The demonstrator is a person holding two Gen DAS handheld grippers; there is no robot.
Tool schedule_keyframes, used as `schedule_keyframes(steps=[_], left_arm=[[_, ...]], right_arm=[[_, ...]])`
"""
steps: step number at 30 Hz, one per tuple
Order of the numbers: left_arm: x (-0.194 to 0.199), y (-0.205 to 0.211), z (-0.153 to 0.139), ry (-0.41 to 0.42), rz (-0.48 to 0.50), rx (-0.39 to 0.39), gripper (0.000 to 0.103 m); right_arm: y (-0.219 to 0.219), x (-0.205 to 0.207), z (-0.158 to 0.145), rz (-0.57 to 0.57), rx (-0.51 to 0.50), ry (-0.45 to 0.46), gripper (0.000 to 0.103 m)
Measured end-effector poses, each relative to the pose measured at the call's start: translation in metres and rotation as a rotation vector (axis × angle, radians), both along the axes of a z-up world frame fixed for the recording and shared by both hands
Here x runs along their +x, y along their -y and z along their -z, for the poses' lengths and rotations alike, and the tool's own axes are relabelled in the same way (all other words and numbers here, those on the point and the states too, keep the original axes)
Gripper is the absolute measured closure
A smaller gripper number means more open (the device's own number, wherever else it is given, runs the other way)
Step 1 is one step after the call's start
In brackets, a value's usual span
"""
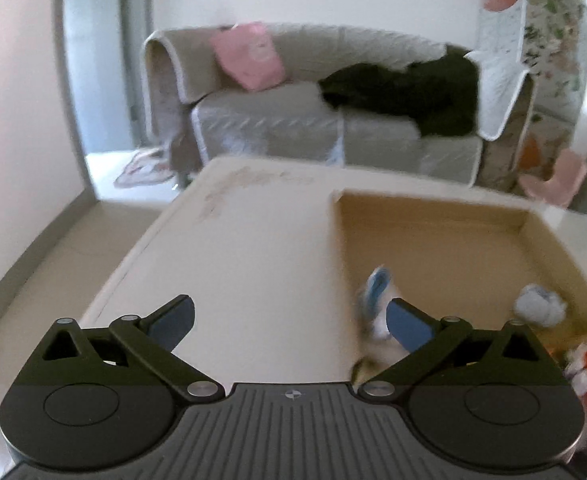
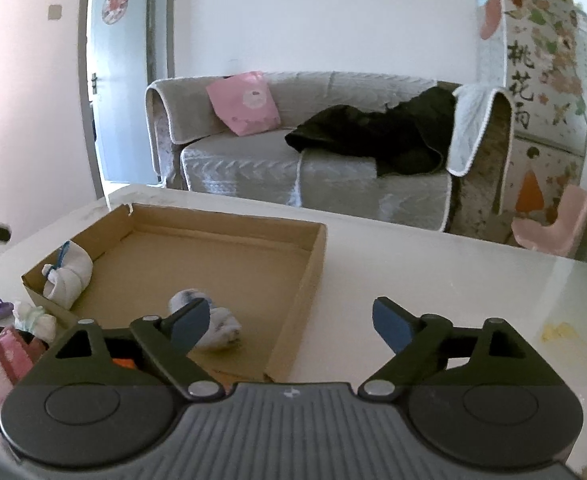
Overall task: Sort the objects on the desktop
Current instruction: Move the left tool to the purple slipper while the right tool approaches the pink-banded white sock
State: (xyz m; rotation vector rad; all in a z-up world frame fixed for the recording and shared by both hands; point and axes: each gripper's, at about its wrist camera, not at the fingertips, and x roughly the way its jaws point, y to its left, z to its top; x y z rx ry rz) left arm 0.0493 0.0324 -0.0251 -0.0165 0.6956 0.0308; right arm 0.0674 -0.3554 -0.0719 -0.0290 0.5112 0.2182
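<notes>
I read the left gripper with its fingers spread wide and nothing between them, above the bare table. The right gripper also has its fingers spread and empty, over the near right edge of the cardboard tray. Inside the tray I see a white rolled sock with a blue trim at the left wall and a grey-white sock bundle near the front. More small items lie outside, left of the tray.
</notes>
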Motion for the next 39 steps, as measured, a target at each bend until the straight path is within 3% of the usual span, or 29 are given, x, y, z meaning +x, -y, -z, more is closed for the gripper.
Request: schedule_keyframes(steps=[6,10,16,20,23,27,39], left_arm=[[-0.019,-0.018,0.030,-0.082,-0.038,-0.003,0.000],[-0.021,-0.025,0.039,-0.105,-0.009,0.006,0.000],[-0.015,-0.033,0.051,-0.154,0.013,-0.046,0.000],[-0.013,-0.029,0.059,-0.176,0.023,-0.002,0.000],[-0.008,-0.030,0.066,-0.197,0.013,-0.008,0.000],[-0.002,-0.030,0.072,-0.228,-0.001,-0.007,0.000],[-0.008,-0.026,0.070,-0.269,0.000,0.015,0.000]], right_arm=[[0.016,-0.014,0.005,0.069,0.034,-0.025,0.011],[0.014,-0.014,0.018,0.057,0.066,-0.092,0.011],[0.002,-0.007,0.030,0.008,0.000,-0.147,0.011],[0.005,-0.008,0.035,-0.021,-0.021,-0.164,0.017],[0.005,-0.011,0.041,-0.033,-0.027,-0.187,0.027],[0.005,-0.014,0.046,-0.039,-0.019,-0.219,0.033],[0.006,-0.018,0.050,-0.046,-0.023,-0.251,0.036]])
